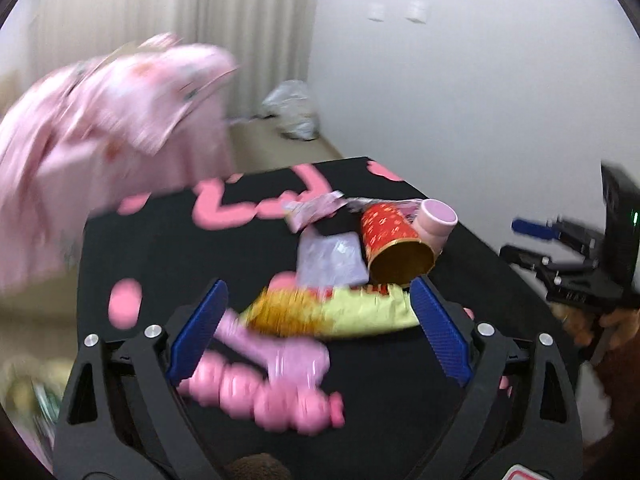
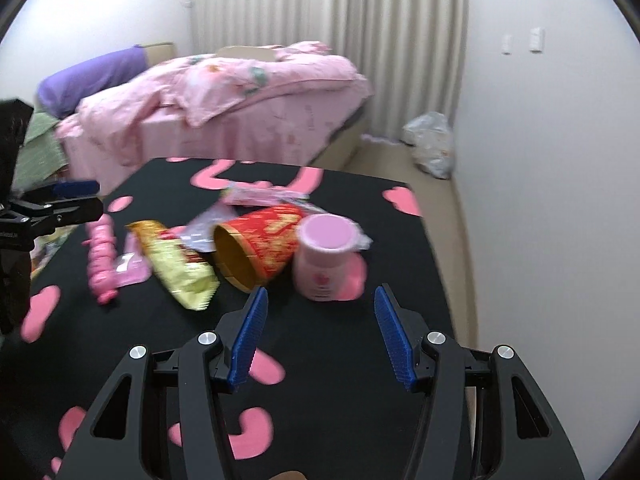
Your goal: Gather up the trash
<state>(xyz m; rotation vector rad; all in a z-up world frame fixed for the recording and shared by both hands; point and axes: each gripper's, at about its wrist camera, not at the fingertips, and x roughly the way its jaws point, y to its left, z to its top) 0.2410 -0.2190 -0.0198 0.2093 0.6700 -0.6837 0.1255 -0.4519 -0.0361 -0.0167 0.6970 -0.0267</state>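
Observation:
Trash lies on a black table with pink shapes (image 2: 340, 360). A red paper cup (image 2: 260, 246) lies on its side, a pink cup (image 2: 326, 256) stands beside it, and a yellow-green snack bag (image 2: 176, 268), pink wrappers (image 2: 102, 264) and a pale foil wrapper (image 1: 332, 260) lie to the left. My left gripper (image 1: 318, 292) is open above the snack bag (image 1: 336, 312) and a pink wrapper (image 1: 260, 384). My right gripper (image 2: 320, 296) is open, just short of the pink cup. The red cup (image 1: 394, 240) and pink cup (image 1: 436, 220) lie beyond the left gripper.
A bed with pink bedding (image 2: 224, 96) stands behind the table. A white plastic bag (image 2: 432, 144) sits on the floor by the wall and curtain. The right gripper shows at the right edge of the left wrist view (image 1: 560, 252).

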